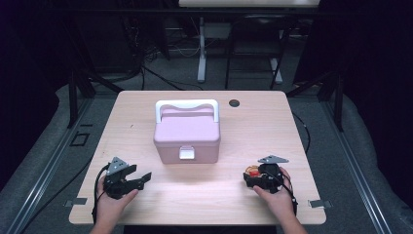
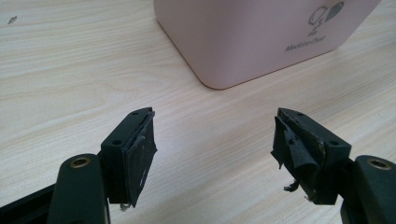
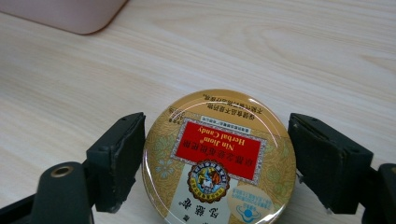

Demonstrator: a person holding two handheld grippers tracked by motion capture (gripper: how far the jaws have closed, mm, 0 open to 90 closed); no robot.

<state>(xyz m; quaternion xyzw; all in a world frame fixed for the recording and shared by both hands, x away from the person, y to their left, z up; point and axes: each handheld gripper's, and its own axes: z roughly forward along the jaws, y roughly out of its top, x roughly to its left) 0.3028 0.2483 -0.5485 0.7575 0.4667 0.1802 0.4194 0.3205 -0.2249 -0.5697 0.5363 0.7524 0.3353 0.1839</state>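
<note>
A round gold candy tin (image 3: pixel 219 158) with a red label lies flat on the wooden table (image 1: pixel 253 126), near the front right (image 1: pixel 252 170). My right gripper (image 3: pixel 217 144) has one black jaw against each side of the tin, shut on it (image 1: pixel 251 176). My left gripper (image 2: pixel 215 140) is at the front left (image 1: pixel 141 176), open, with bare wood between its jaws. It points at a corner of the pink lidded box (image 2: pixel 261 37). That box (image 1: pixel 187 136) stands closed at the table's middle, with a white handle (image 1: pixel 186 108) and a white latch (image 1: pixel 187 153).
A dark round cable hole (image 1: pixel 234 103) sits in the tabletop behind the box, to its right. Bare wood lies between the two grippers along the front edge. Desk legs and cables stand on the grey floor beyond the table.
</note>
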